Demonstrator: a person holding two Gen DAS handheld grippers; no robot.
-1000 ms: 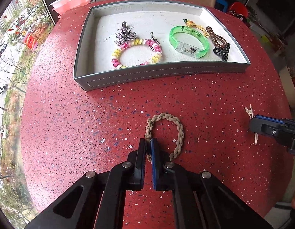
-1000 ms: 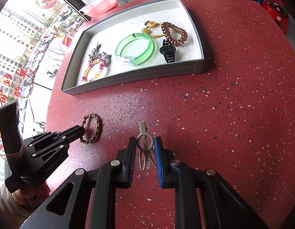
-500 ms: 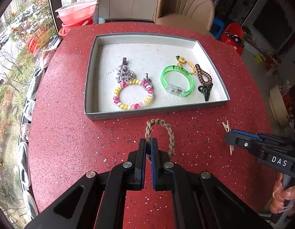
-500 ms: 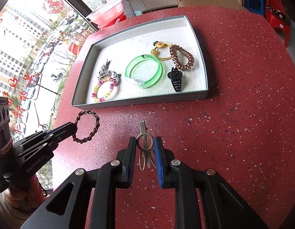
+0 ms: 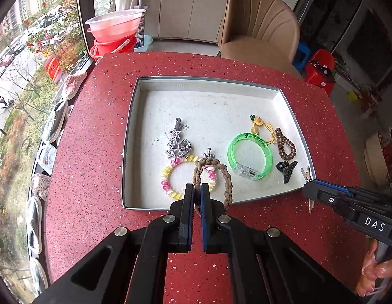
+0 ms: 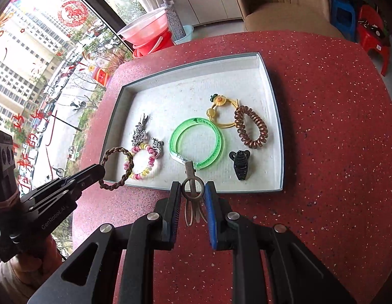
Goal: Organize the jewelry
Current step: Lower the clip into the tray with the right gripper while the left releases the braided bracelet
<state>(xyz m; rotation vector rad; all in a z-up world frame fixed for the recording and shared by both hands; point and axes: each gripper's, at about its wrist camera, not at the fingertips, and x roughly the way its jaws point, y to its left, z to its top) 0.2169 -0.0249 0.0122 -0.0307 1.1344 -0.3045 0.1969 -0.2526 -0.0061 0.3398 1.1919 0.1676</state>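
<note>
My left gripper (image 5: 197, 190) is shut on a brown braided bracelet (image 5: 227, 177) and holds it in the air over the front edge of the grey tray (image 5: 135, 131). In the right wrist view the bracelet (image 6: 117, 167) hangs at the tray's front left corner. My right gripper (image 6: 193, 190) is shut on a silver hair clip (image 6: 192, 192), held above the table just short of the tray's front wall (image 6: 221, 191). The clip's tip also shows in the left wrist view (image 5: 306, 174).
The tray holds a pink-yellow bead bracelet (image 5: 170, 185), silver star clips (image 5: 174, 141), a green bangle (image 5: 249, 159), a yellow flower hair tie (image 5: 259, 124), a brown coil tie (image 5: 286, 144) and a black claw clip (image 5: 286, 169). A beige chair (image 5: 256, 33) stands behind the red table (image 5: 94, 152).
Both grippers have risen and moved forward toward the tray with their items. The braided bracelet left the table and now hangs over the tray's front edge; the hair clip is lifted too.
</note>
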